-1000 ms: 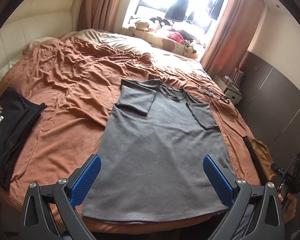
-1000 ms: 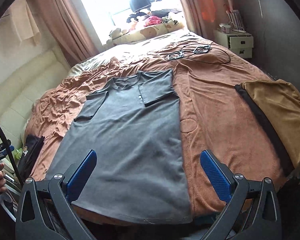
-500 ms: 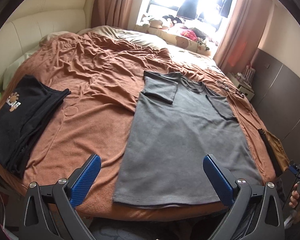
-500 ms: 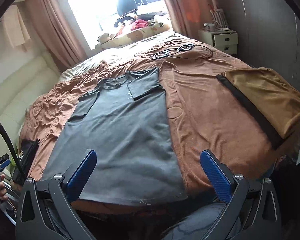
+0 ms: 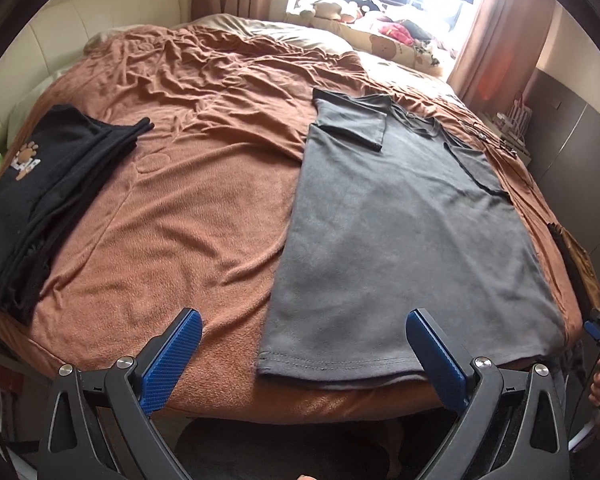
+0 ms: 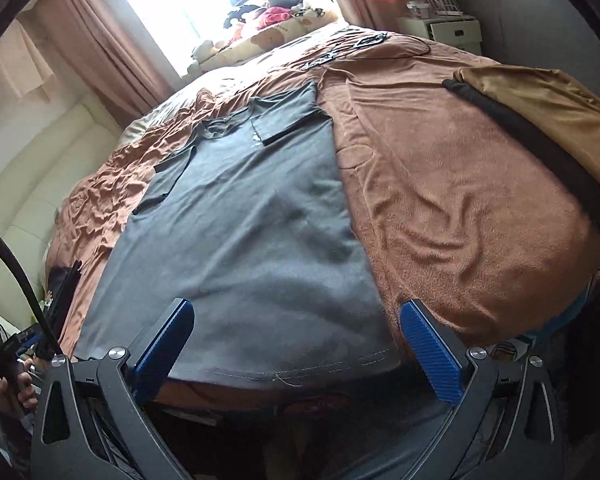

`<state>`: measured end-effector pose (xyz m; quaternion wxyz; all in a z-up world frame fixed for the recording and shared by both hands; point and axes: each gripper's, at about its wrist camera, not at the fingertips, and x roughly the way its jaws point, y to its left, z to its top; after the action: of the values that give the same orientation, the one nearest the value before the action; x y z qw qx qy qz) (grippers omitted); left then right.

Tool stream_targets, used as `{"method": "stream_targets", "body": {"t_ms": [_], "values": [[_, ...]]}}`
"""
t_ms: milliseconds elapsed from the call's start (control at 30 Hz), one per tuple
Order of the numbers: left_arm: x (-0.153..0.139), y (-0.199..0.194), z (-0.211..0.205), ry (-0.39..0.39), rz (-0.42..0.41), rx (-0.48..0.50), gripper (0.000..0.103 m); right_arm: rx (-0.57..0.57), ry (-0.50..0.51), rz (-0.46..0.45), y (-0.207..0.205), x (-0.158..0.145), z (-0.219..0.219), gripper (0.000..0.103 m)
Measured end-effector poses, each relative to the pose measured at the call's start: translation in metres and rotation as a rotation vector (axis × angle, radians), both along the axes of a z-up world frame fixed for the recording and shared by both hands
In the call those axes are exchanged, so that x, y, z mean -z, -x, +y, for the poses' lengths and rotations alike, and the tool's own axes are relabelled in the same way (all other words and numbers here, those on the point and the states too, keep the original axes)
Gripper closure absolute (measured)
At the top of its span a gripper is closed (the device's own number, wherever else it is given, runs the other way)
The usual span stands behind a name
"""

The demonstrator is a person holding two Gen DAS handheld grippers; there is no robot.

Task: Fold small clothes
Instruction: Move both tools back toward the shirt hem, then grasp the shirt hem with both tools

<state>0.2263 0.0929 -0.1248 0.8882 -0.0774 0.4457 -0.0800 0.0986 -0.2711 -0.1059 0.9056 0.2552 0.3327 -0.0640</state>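
A grey T-shirt (image 5: 404, 240) lies flat on the brown bed cover, both sleeves folded in over its chest, hem at the near bed edge; it also shows in the right wrist view (image 6: 244, 240). My left gripper (image 5: 306, 350) is open and empty, held low over the shirt's near left hem corner. My right gripper (image 6: 296, 344) is open and empty, just above the hem near the shirt's right corner.
A folded stack of black clothes (image 5: 40, 196) lies at the bed's left edge. A folded tan and black garment (image 6: 548, 120) lies at the right edge. The brown bed cover (image 5: 188, 208) is wrinkled. Cables (image 6: 356, 46), stuffed toys and a nightstand (image 6: 452, 30) lie beyond.
Both grippers have dropped lower and closer to the shirt's hem. The left gripper has shifted left, the right gripper tilted and shifted right. Both stay open.
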Motion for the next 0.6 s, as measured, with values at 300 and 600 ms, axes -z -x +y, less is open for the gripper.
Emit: {"method": "stream_targets", "body": {"t_ms": [300, 600], "values": [[0.046, -0.026, 0.022, 0.102, 0.121, -0.046, 0.015, 0.013, -0.075, 0.049, -0.014, 0.029, -0.018, 0.023], [0.078, -0.023, 0.034, 0.205, 0.199, -0.077, 0.043, 0.045, -0.126, 0.067, -0.008, 0.044, -0.041, 0.033]]}}
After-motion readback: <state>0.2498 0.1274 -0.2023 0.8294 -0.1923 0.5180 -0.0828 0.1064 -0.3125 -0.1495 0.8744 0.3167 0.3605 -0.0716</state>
